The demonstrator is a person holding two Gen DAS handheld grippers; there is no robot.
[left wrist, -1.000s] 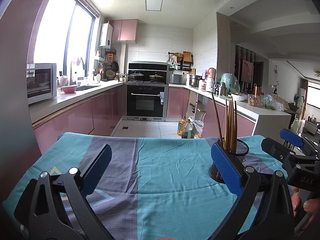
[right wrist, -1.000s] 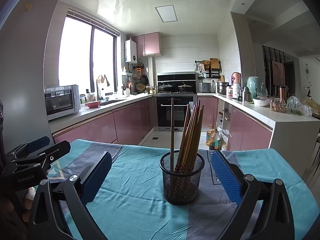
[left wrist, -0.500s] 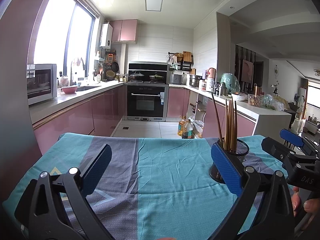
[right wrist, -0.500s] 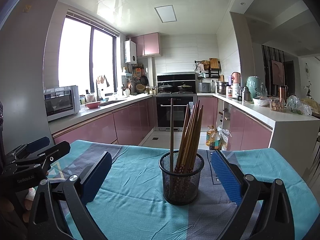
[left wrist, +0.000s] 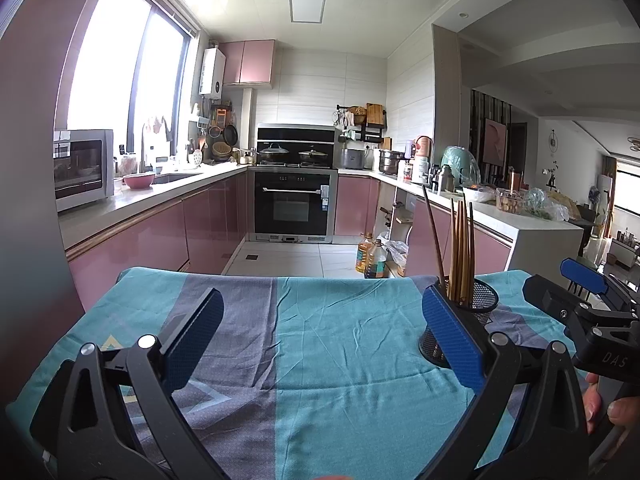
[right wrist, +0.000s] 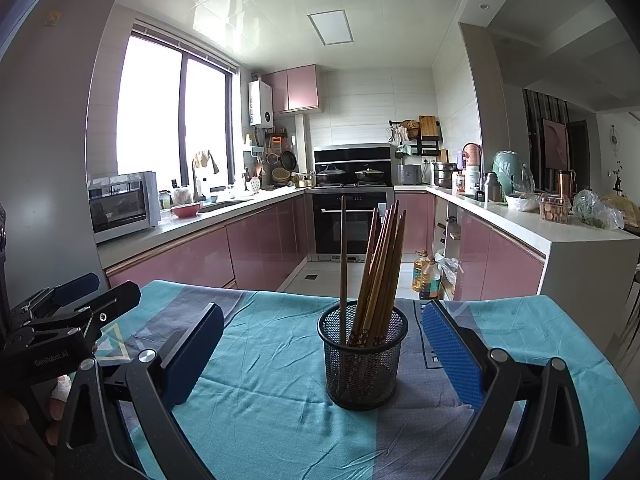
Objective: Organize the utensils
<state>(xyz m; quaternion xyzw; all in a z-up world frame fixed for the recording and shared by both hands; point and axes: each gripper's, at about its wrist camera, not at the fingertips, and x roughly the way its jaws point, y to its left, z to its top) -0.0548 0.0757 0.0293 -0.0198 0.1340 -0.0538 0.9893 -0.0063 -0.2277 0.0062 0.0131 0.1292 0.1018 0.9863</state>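
Note:
A black wire-mesh holder (right wrist: 363, 356) stands on the table's teal and grey cloth (right wrist: 264, 408), with several brown chopsticks (right wrist: 380, 272) upright in it. My right gripper (right wrist: 320, 344) is open and empty, the holder between and just beyond its blue-padded fingers. My left gripper (left wrist: 320, 332) is open and empty over bare cloth (left wrist: 320, 360). In the left wrist view the holder (left wrist: 480, 300) and its chopsticks (left wrist: 460, 248) stand behind the right finger. Each gripper shows in the other's view: the right one (left wrist: 592, 304), the left one (right wrist: 72, 304).
Beyond the table's far edge is a kitchen floor with oil bottles (right wrist: 426, 276). Pink cabinets and an oven (right wrist: 352, 220) stand at the back. A white counter (right wrist: 560, 236) with jars and bags runs along the right.

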